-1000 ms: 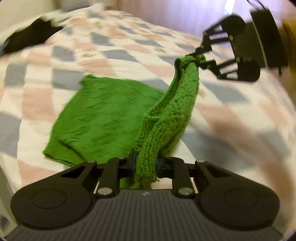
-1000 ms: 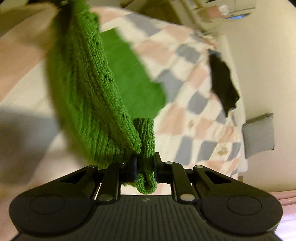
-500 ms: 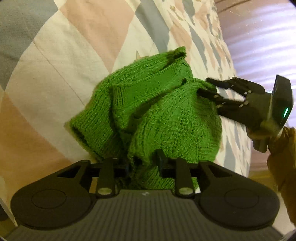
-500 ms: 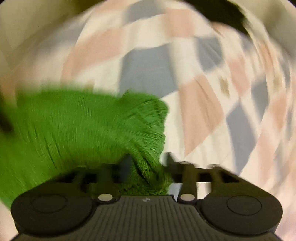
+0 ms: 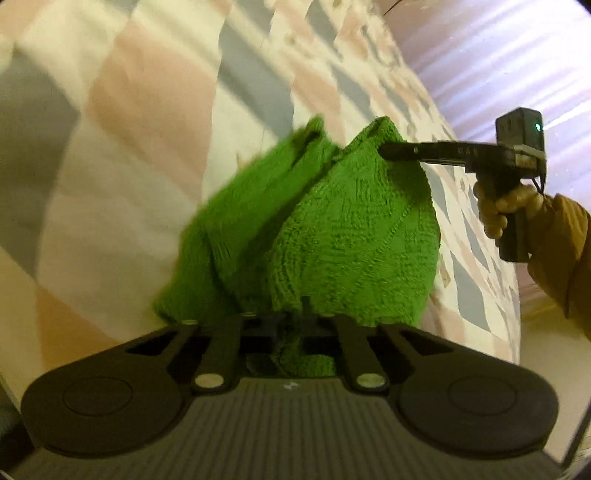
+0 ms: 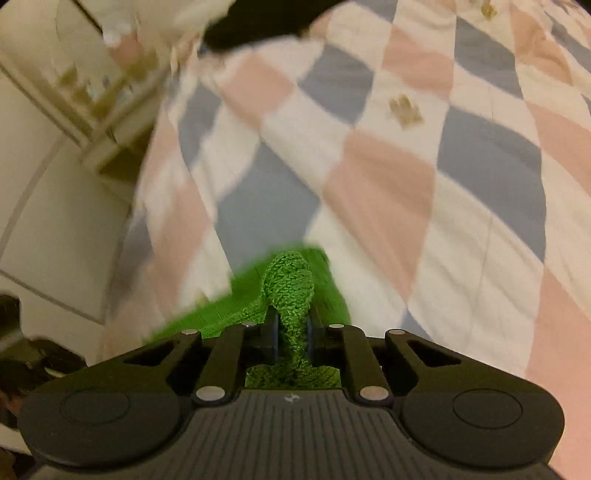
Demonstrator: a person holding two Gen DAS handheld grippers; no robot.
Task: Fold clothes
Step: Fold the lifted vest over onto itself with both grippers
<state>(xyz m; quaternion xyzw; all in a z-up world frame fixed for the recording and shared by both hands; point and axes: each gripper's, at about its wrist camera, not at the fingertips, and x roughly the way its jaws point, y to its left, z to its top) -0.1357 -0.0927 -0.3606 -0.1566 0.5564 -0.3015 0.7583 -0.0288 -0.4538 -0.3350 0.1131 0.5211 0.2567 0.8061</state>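
The left gripper point(image 5: 290, 325) is clamped on a fold of the green knitted garment point(image 5: 332, 236); the fabric fills the gap between its fingers and bulges forward, hiding the fingertips. The right gripper point(image 6: 291, 328) is likewise closed on a bunched roll of the same garment point(image 6: 290, 291), which stands up between its two pads.

In the left wrist view the right gripper point(image 5: 388, 151) reaches in from the right side and pinches the far upper edge of the garment. A hand point(image 5: 506, 210) in a mustard sleeve point(image 5: 561, 243) grips its handle.

The garment hangs in a doubled heap between the two grippers, above the checked bedspread point(image 5: 147, 110) of pink, grey and cream diamonds. Whether its lower edge touches the bedspread cannot be determined.

In the right wrist view a dark garment point(image 6: 266, 22) lies at the far edge of the bedspread point(image 6: 443, 184). Pale blurred furniture point(image 6: 92, 85) stands beyond the bed at the left. The green heap blocks the bedspread area directly ahead of the left gripper.
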